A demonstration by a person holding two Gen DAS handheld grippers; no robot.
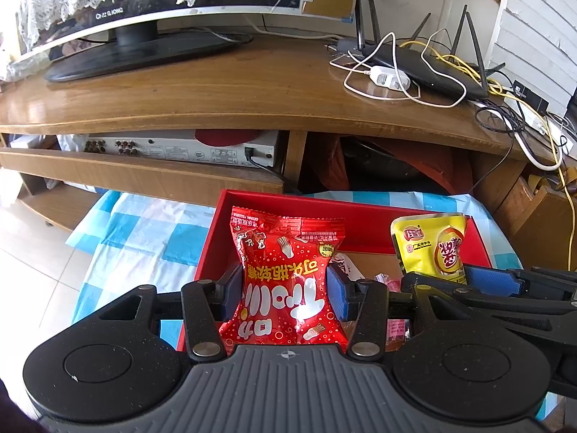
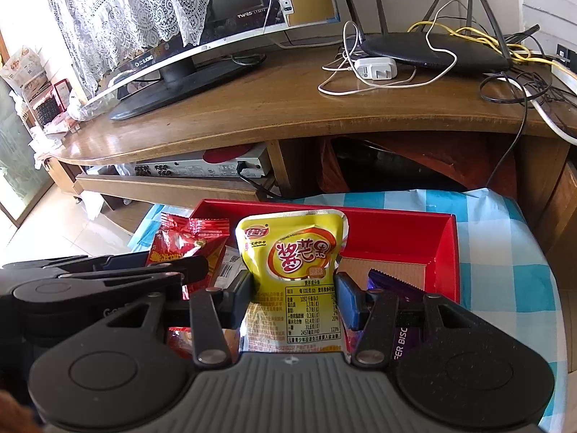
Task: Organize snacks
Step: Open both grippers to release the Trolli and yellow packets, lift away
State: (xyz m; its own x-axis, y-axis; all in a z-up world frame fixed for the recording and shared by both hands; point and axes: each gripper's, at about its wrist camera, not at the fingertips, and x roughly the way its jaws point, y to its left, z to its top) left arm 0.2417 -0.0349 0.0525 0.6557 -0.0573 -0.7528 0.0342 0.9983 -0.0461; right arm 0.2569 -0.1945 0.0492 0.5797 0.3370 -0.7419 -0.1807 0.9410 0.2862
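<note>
My left gripper [image 1: 285, 290] is shut on a red snack bag [image 1: 288, 274] with white lettering, held upright over the red box [image 1: 274, 205]. My right gripper [image 2: 294, 296] is shut on a yellow snack pouch [image 2: 292, 249], also upright above the same red box [image 2: 396, 223]. In the left wrist view the yellow pouch [image 1: 432, 245] and the right gripper's blue pad show at the right. The right wrist view has the red bag [image 2: 187, 241] at its left. Other wrapped snacks lie in the box, among them a purple biscuit pack [image 2: 400, 288].
The box sits on a blue-and-white checked cloth [image 1: 137, 238]. Behind it stands a wooden TV stand [image 1: 252, 86] carrying a monitor [image 1: 119, 18], a black router [image 1: 425, 68], a white charger [image 1: 387, 77] and tangled cables. A silver player [image 1: 180, 148] lies on the lower shelf.
</note>
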